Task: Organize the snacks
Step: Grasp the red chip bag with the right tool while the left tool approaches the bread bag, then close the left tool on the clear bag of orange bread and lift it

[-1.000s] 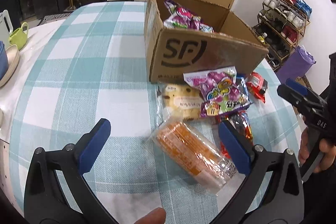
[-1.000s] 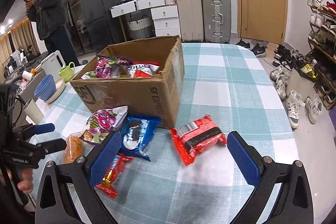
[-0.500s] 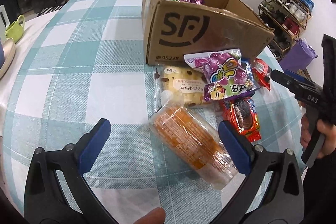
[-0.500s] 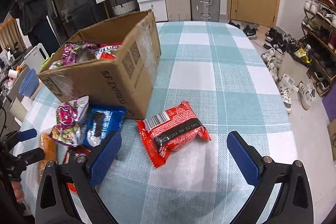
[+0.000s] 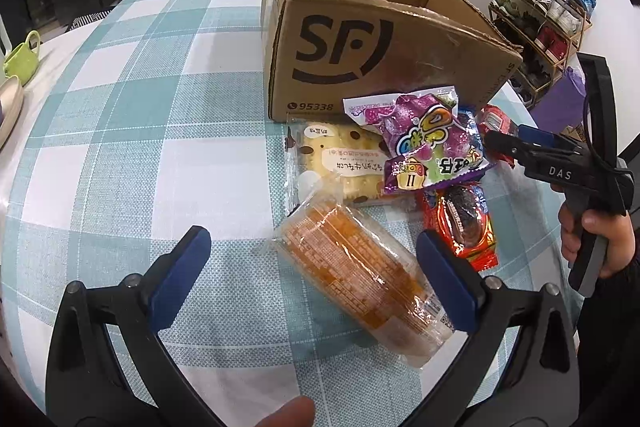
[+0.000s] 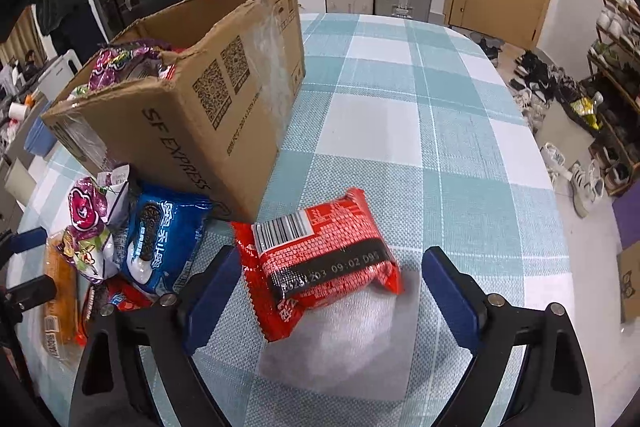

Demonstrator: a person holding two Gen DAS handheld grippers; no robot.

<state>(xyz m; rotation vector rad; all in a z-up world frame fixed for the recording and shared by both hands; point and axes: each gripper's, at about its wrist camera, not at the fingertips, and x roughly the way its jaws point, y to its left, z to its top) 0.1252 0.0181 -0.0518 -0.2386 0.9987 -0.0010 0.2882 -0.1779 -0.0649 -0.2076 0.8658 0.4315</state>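
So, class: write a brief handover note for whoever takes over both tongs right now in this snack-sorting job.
Right tongs: jaws have just been closing around the red packet on the tablecloth; left pad at its edge, right pad apart, not yet gripped.
Left tongs: open, hovering over the orange biscuit pack, nothing held.
Done: purple bags already lie in the cardboard box.
Left: red packet, orange pack, yellow cake pack, purple candy bag, blue cookie bag, small red wrapper, all beside the box.

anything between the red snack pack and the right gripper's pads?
Nothing. In the right wrist view the red snack pack lies between the right gripper pads, which have just been closing; bare tablecloth either side.
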